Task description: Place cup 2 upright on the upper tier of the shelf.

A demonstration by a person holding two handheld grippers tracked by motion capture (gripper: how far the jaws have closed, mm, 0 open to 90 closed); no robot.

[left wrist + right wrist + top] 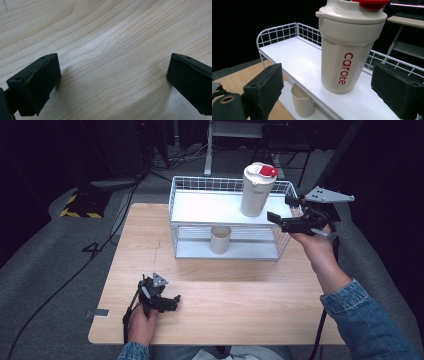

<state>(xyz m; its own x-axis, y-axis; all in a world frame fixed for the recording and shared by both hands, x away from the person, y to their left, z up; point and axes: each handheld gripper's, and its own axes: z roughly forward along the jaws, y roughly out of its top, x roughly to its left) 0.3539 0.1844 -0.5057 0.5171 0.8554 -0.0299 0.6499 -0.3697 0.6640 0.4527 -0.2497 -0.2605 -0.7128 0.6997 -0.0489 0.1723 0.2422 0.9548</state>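
Smooth plastic tumbler (348, 50), wire rack (180, 200)

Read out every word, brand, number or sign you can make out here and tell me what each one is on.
"carote": red letters running up the side of the cream tumbler, seen in the right gripper view.
"4": a dark mark on the grey floor left of the table, seen in the high view.
Nothing readable on the small cup or the white wire shelf.
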